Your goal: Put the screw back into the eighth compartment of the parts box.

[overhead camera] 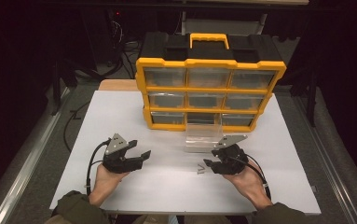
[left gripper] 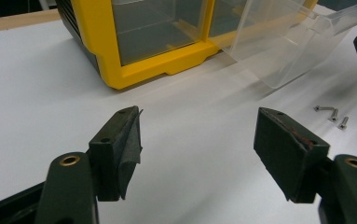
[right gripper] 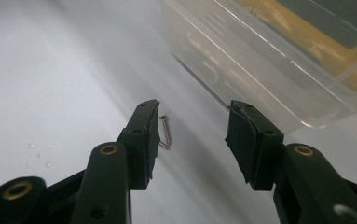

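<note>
Screws (overhead camera: 200,169) lie loose on the white tabletop (overhead camera: 167,186), just ahead of the right gripper (overhead camera: 209,163) and a little to the near side of the pulled-out clear drawer (overhead camera: 203,137). In the right gripper view one screw (right gripper: 166,132) sits just inside the gripper's left jaw, lying flat, long axis running away from the camera roughly along the jaws, head at the far end, tip partly tucked behind the pad. Right gripper: jaws apart, about half gap, nothing pinched, pads not touching the screw. Left gripper (overhead camera: 141,155): jaws wide apart, nothing between them, hovering over bare table well left of the screws; its own view shows three small screws (left gripper: 333,115) off to the right, lying flat at differing angles, beside the drawer's (left gripper: 288,44) front corner. The drawer rests on the table in front of the bottom row of the yellow-and-black parts organizer (overhead camera: 209,88), its long axis pointing out from the cabinet toward the person. The organizer has a three-by-three grid of clear bins and a yellow carry handle (overhead camera: 209,39) on top. The surface is a plain white sheet over a wooden board, a few tiny droplets (right gripper: 38,154) showing in the right gripper view. The room is dark, with aluminium frame rails (overhead camera: 22,163) either side and cables on the floor behind.
</note>
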